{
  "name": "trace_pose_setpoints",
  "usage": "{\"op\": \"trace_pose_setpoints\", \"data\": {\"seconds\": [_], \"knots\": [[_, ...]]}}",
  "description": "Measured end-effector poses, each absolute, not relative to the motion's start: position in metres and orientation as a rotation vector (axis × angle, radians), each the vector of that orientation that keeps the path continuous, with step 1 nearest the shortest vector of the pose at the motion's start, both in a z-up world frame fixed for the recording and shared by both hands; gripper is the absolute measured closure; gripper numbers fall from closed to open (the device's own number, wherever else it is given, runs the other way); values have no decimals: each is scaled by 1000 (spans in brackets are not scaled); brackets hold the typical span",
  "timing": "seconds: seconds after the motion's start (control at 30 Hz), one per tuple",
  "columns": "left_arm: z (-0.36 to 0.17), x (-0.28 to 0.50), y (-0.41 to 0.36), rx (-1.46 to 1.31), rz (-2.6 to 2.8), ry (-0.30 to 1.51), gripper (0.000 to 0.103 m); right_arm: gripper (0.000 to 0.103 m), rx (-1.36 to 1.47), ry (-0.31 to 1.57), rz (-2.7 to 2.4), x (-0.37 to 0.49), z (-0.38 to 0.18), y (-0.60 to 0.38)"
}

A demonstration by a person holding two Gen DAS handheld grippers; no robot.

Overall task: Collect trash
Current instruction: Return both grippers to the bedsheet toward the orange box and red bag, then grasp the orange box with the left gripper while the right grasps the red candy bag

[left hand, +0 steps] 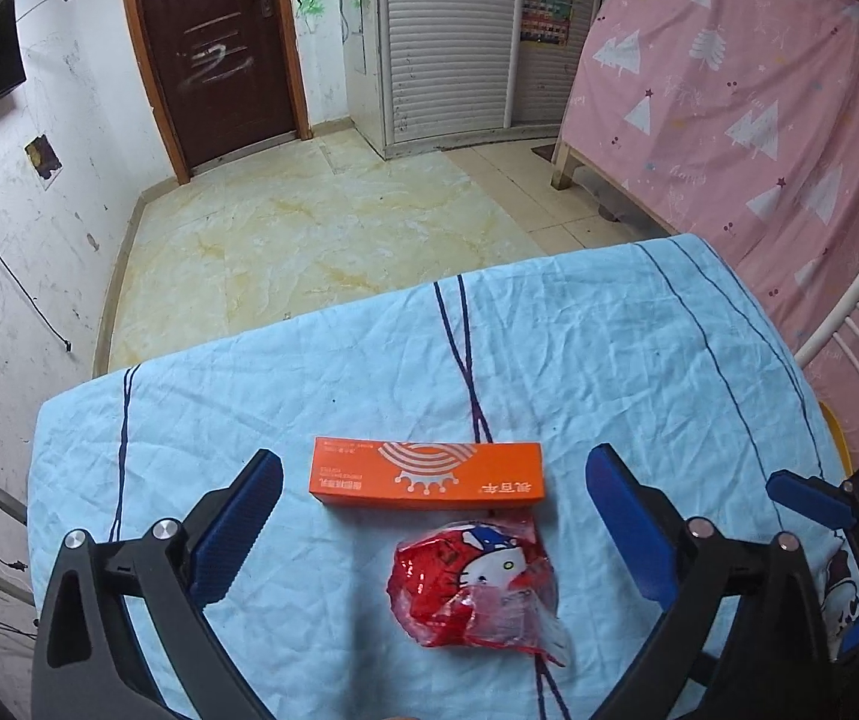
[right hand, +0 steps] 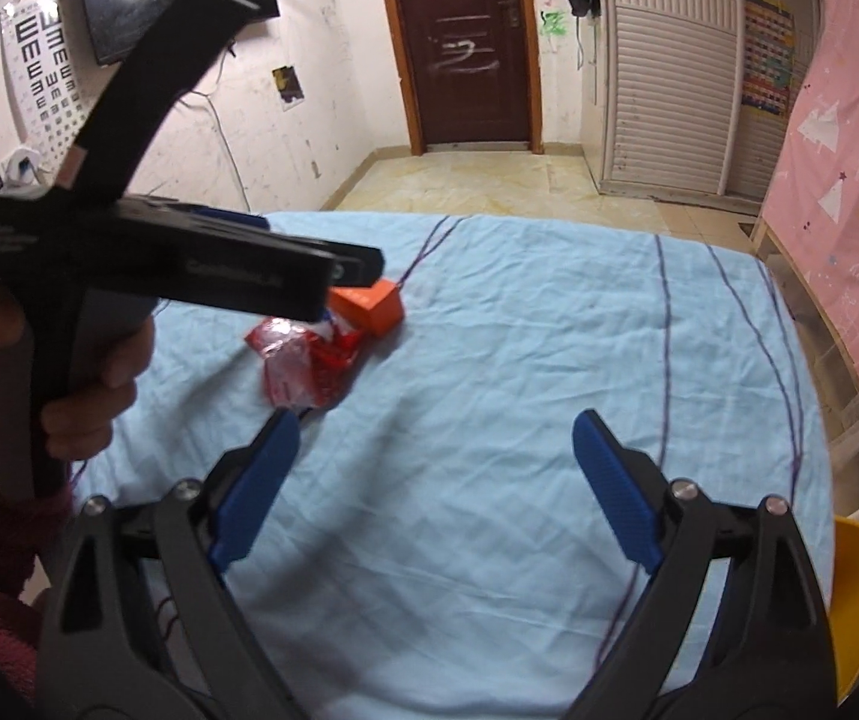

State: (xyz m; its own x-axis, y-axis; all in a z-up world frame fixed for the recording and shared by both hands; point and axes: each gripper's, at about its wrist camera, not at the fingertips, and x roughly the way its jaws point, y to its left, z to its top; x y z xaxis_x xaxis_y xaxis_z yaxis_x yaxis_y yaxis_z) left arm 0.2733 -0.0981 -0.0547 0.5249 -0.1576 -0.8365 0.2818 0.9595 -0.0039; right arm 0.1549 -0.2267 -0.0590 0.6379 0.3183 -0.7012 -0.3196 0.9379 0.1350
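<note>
The left gripper (left hand: 432, 519) has its blue fingers (left hand: 237, 531) spread wide and empty above the light blue cloth-covered surface (left hand: 609, 360). Between them lies a crumpled red cartoon-cat wrapper (left hand: 474, 585), and just past it, touching or nearly so, an orange carton (left hand: 429, 476). The right gripper (right hand: 435, 489) to the side also gapes wide over bare cloth. Beyond are the tiled floor (left hand: 285, 240) and a dark door (left hand: 213, 42).

Your two wrist cameras both look steeply down, close over the light blue wrinkled cloth table cover (left hand: 579, 360), both showing the flat orange cardboard box (left hand: 429, 474) and the dark brown wooden door (right hand: 459, 42).
</note>
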Motion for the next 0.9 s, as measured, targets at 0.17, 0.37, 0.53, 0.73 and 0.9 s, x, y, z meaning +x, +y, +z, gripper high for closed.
{"op": "trace_pose_setpoints", "data": {"seconds": [0.17, 0.37, 0.53, 0.73, 0.9], "knots": [[-65, 278, -98, 161, -278, 1001, 10, 14, -17, 816, 392, 158, -63, -212], [-77, 286, -98, 161, -291, 1033, 10, 14, -23, 834, 423, 163, -67, -199], [-83, 291, -94, 137, -296, 1054, 11, 14, -15, 847, 454, 168, -68, -187], [-84, 291, -88, 94, -301, 1071, 20, 14, -10, 858, 474, 176, -68, -176], [-76, 295, -72, 22, -261, 1051, 20, 14, -14, 859, 483, 183, -66, -168]]}}
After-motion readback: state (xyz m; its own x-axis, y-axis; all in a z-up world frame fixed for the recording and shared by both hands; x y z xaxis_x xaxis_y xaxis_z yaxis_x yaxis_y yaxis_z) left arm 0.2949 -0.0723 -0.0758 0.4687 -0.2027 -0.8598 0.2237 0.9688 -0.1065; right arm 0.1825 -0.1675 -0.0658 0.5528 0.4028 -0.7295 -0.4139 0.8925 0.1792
